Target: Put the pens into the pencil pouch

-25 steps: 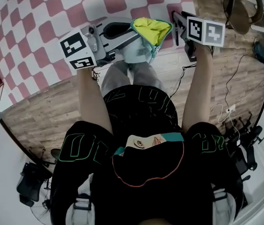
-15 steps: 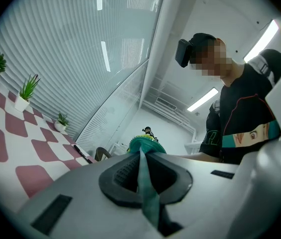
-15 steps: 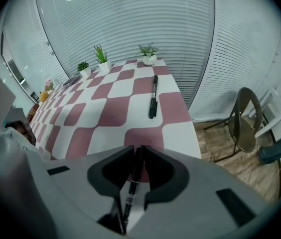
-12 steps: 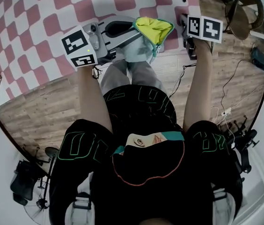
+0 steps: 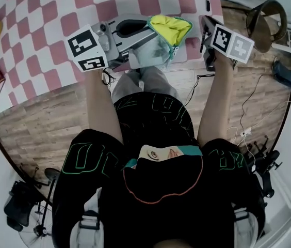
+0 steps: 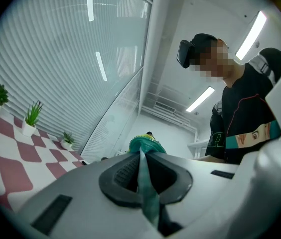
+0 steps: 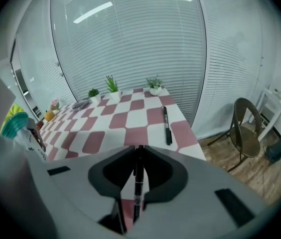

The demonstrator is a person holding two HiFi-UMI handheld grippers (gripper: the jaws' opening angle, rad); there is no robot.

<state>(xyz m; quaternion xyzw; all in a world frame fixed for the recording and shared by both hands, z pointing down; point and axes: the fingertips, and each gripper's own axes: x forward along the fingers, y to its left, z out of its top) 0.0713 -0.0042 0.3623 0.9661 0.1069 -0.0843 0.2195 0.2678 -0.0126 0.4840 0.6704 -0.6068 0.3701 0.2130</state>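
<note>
The slim black pen (image 7: pixel 136 180) is clamped upright in your right gripper (image 7: pixel 137 156), whose jaws have just been closing on it, so one pen is ready to go in. The soft teal pouch (image 5: pixel 167 32), lined in yellow, hangs open near it. Your left gripper (image 6: pixel 141 156) pinches its fabric edge tight. Another pen (image 7: pixel 166 126) lies on the checked table (image 5: pixel 47 14).

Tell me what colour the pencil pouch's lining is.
Bright yellow, inside the teal-edged pencil pouch; the head view shows it best.
</note>
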